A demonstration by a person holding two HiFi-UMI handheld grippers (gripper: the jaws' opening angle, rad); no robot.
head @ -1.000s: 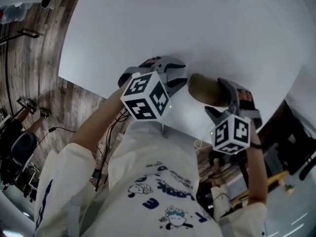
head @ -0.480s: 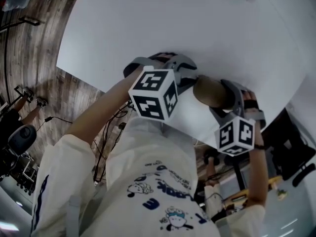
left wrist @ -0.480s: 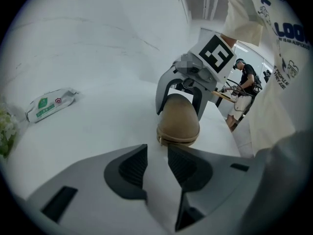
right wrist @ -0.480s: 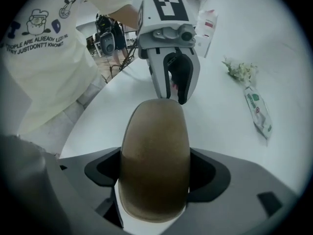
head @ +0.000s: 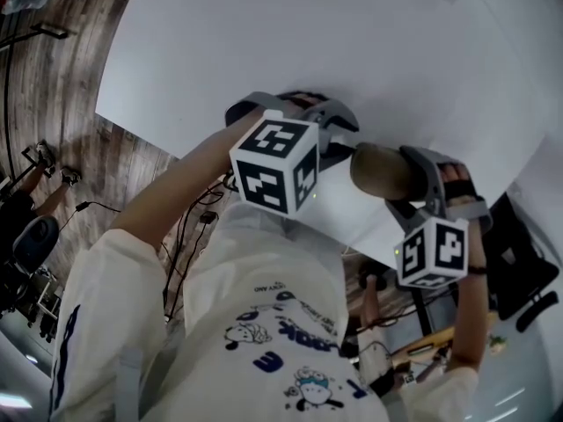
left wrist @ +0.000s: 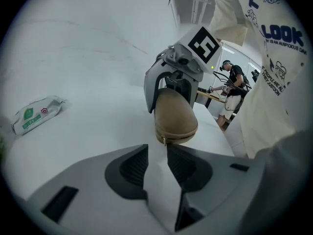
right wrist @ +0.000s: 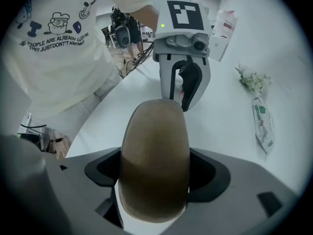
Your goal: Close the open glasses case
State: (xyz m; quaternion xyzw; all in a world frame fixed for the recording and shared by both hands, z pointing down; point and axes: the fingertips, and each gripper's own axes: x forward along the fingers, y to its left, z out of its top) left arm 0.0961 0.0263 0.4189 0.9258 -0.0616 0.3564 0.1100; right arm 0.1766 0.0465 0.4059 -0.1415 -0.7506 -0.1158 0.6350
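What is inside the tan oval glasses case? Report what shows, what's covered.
Nothing inside shows. The tan oval glasses case is closed, zip seam shut around its visible end, so its shell covers any contents. The right gripper's fingers clamp its sides.

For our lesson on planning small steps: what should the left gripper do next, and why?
Probably ease the left gripper forward onto what looks like the zipper pull. The right gripper clamps the brown glasses case, and the left's jaws stand slightly apart, empty, just short of it.
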